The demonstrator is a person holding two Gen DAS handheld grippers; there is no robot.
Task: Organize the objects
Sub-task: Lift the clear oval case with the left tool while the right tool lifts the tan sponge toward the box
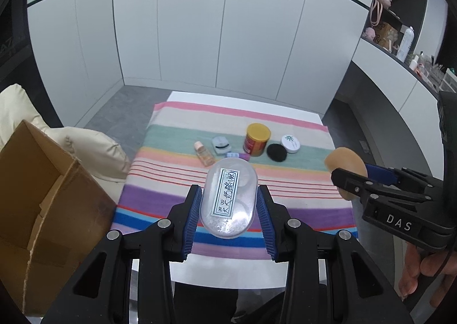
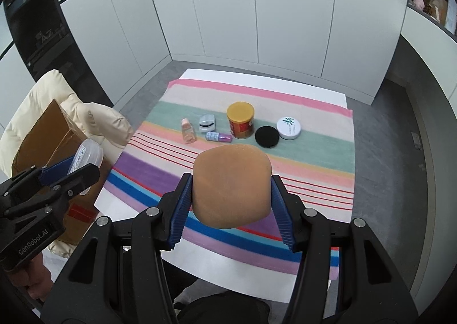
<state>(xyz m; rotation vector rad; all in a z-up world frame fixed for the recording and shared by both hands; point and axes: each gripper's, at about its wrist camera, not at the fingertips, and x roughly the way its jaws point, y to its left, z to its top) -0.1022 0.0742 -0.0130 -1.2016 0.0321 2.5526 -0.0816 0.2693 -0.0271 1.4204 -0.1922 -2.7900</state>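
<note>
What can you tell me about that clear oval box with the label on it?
The clear oval box looks like see-through plastic with rounded ends and a shallow lid. A white label with a dark border and handwritten characters runs along its top. Something pale shows through the plastic; what it is cannot be told. It is held up above the striped cloth, clamped across its narrow width between the blue ribbed pads of the left gripper. Only those pads touch it. The right wrist view shows it beside an open cardboard box.

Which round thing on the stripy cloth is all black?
The flat black round pad, lying between the yellow-lidded red can and the white round tin.
</note>
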